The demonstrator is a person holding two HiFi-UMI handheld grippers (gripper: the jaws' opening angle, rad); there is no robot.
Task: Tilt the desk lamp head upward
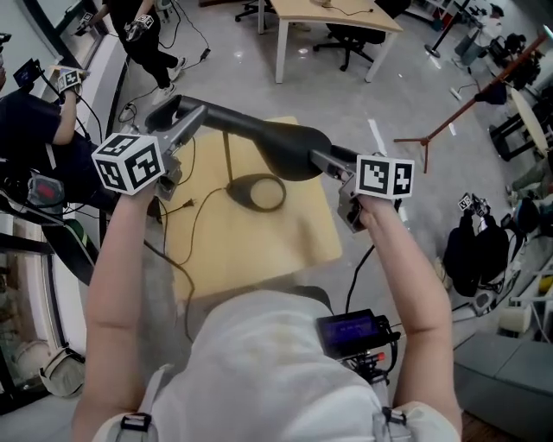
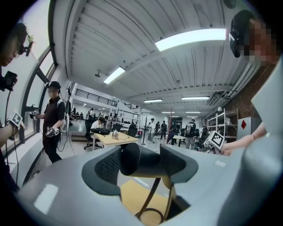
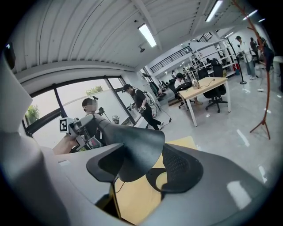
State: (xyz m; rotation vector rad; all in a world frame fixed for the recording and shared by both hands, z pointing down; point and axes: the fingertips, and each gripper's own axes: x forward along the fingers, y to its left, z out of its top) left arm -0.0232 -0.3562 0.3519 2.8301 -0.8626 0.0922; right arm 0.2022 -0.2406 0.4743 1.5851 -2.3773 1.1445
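A black desk lamp stands on a small wooden table point(image 1: 294, 233), its ring base point(image 1: 256, 192) lying flat on the top. Its long head point(image 1: 268, 142) stretches above the table between my two grippers. My left gripper point(image 1: 175, 121) holds the narrow left end. In the left gripper view that end point(image 2: 140, 158) sits between the pads, with the thin stem point(image 2: 154, 194) and ring below. My right gripper point(image 1: 340, 173) is closed on the wide right end. In the right gripper view the flared shade point(image 3: 137, 148) fills the space between both pads point(image 3: 177, 165).
The lamp's cable point(image 1: 186, 220) runs off the table's left side to the floor. People stand at the left by the windows. A desk with an office chair point(image 1: 333, 26) is behind; a tripod stand point(image 1: 423, 138) and bags point(image 1: 475, 246) are to the right.
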